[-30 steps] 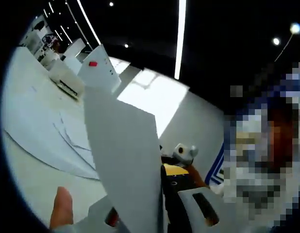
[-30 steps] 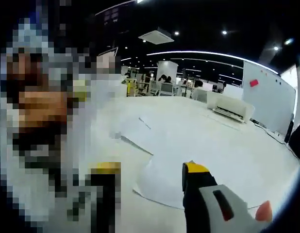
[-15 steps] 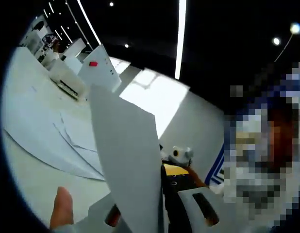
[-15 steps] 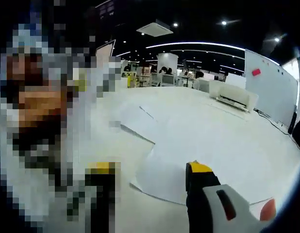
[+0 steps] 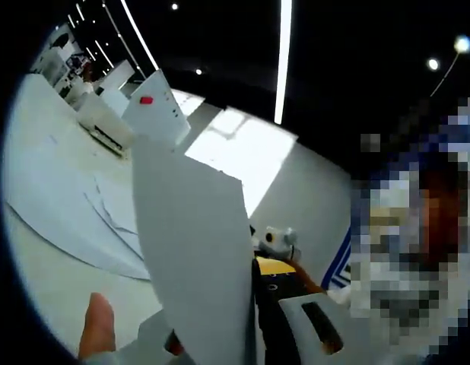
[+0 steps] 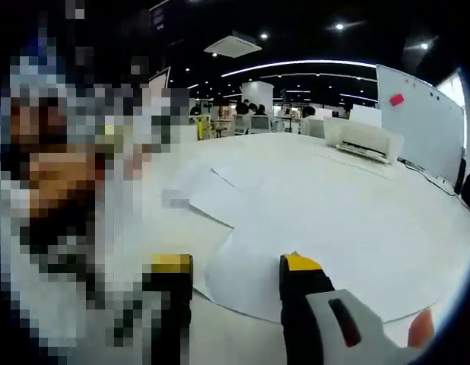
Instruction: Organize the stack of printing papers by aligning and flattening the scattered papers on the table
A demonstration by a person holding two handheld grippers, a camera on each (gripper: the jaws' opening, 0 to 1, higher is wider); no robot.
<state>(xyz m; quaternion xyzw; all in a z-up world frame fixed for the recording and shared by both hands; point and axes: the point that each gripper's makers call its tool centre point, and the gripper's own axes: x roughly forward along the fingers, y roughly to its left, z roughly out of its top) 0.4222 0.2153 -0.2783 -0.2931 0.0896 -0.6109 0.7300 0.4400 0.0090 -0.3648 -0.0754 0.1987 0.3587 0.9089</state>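
Left gripper [image 5: 220, 346]: jaws clamped on a white sheet [image 5: 193, 251] that stands up edge-on out of the bottom of the left gripper view and rises tall through the middle, top edge slanting. One black jaw with yellow tip shows just right of the sheet; the other jaw is mostly hidden behind the paper. A fingertip [image 5: 96, 325] shows at lower left beside the gripper body. Behind the sheet a second yellow-and-black gripper part with a round white knob [image 5: 274, 239] peeks out, close to the held sheet; contact unclear.

Right gripper [image 6: 231, 285]: jaws apart, nothing between them, both yellow-tipped jaws rising from the bottom of the right gripper view; left jaw partly covered by mosaic. It hangs just above the near edge of a loose sheet [image 6: 242, 277] lying flat on the white table [image 6: 357, 198]. A fingertip [image 6: 420, 331] shows at lower right.

More scattered papers [image 6: 220, 199] lie flat further out on the table, overlapping, edges not aligned; the same spread of papers [image 5: 106, 220] shows at left in the left gripper view, well apart from the held sheet.

Further out: a white printer [image 6: 369, 141] at the table's far side, a whiteboard [image 6: 417, 114] with a red magnet [image 6: 396, 99] behind it, ceiling light strips [image 5: 284, 61] above.
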